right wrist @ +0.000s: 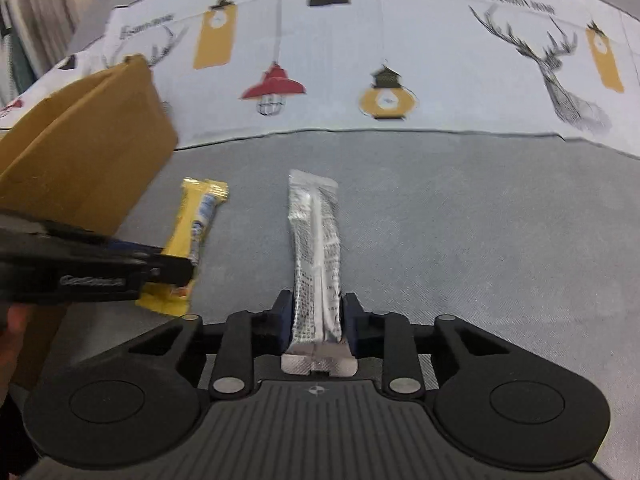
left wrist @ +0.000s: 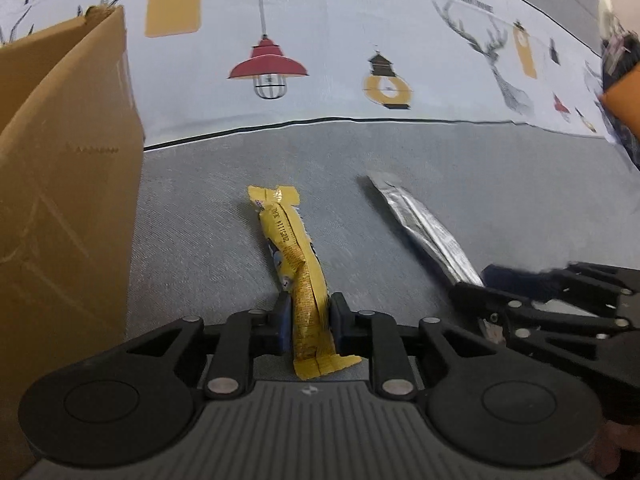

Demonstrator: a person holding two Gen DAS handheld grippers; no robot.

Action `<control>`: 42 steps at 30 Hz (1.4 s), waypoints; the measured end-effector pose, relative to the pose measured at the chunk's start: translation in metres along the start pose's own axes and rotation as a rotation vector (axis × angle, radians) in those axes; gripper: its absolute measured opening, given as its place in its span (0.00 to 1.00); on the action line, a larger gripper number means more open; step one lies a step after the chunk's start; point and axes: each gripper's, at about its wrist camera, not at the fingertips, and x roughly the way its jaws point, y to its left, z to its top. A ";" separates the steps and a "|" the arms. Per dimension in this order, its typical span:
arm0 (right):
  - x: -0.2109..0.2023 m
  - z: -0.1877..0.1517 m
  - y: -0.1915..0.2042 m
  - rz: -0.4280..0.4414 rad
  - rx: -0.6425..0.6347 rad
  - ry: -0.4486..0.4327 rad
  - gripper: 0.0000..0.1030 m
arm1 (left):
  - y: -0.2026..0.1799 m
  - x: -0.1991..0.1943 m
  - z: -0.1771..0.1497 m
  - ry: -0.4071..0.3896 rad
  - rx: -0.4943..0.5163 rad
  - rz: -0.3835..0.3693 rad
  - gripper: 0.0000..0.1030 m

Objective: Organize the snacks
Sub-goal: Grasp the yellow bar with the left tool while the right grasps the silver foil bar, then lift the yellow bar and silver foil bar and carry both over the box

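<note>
Clamped between the pads of my left gripper [left wrist: 308, 322] is one yellow snack packet [left wrist: 298, 276], held near its lower end so the rest of it points away from me over the cloth. Likewise my right gripper [right wrist: 315, 322] is squeezed onto one silver snack packet [right wrist: 316, 256], gripped close to its crimped bottom seal, its printed back seam facing up. That makes two snacks in all, one in each of my grippers, side by side and apart from each other, the yellow one on the left.

One brown cardboard box [left wrist: 60, 184] stands to the left, just beside the yellow packet, its upper flap torn at the corner.

Below everything lies a grey woven cloth [left wrist: 192, 220]. Farther off, past a dark border line, the cloth [right wrist: 440, 80] turns pale and carries printed pictures: one red lamp [left wrist: 267, 65], several yellow lanterns and tags, antlered deer heads and the words "Fashion Home". At the far right edge of the left view something orange [left wrist: 624, 100] shows, too blurred to name.
</note>
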 end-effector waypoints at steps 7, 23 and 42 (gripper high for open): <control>0.031 0.017 0.003 -0.028 0.016 0.002 0.45 | -0.006 0.004 0.006 -0.025 0.047 0.012 0.18; -0.071 0.018 0.081 -0.049 -0.048 -0.208 0.15 | -0.004 -0.135 -0.001 -0.212 0.037 -0.074 0.16; -0.185 0.068 0.270 0.161 -0.145 -0.407 0.15 | 0.132 -0.343 -0.053 -0.625 -0.113 0.034 0.16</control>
